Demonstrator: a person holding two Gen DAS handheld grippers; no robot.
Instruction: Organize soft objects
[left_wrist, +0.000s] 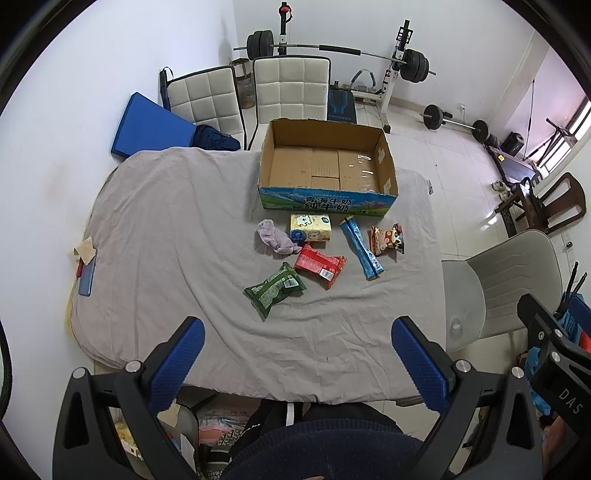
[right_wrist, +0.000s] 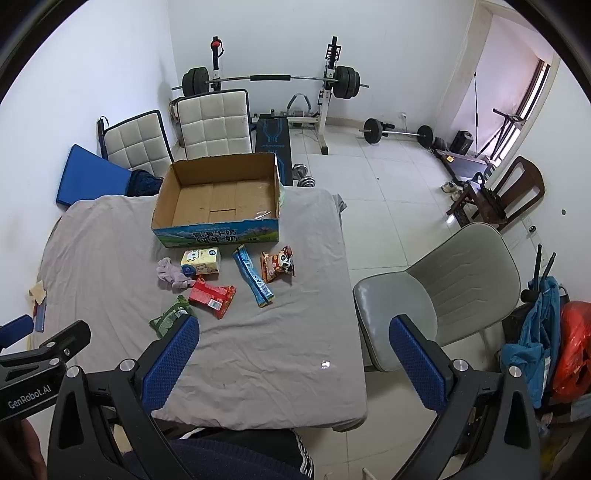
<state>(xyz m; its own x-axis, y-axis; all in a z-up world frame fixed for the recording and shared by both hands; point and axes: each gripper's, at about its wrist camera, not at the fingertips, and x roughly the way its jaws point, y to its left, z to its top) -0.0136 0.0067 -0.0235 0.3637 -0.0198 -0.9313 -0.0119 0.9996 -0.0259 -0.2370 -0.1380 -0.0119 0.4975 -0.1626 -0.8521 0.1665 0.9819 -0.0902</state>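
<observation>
A grey-clothed table (left_wrist: 184, 229) bears a cardboard box (left_wrist: 328, 201) and snack packets (left_wrist: 320, 265).

Grey cloth (left_wrist: 166, 221), brown box (left_wrist: 327, 162) with blue-green printed front, green packet (left_wrist: 274, 290), red packet (left_wrist: 320, 266), blue stick pack (left_wrist: 361, 248), lilac sock (left_wrist: 275, 242)

The left gripper (left_wrist: 297, 354) has two blue, dimple-textured pads (left_wrist: 181, 360) on black angular arms fastened with silver round-head screws. The right gripper (right_wrist: 293, 354) is built alike, with blue textured pads (right_wrist: 171, 363) and silver screws; white lettering reads "GenRobot.AI" and "DAS" on the black frames. The person wears a dark navy knitted garment (left_wrist: 325, 448).
</observation>
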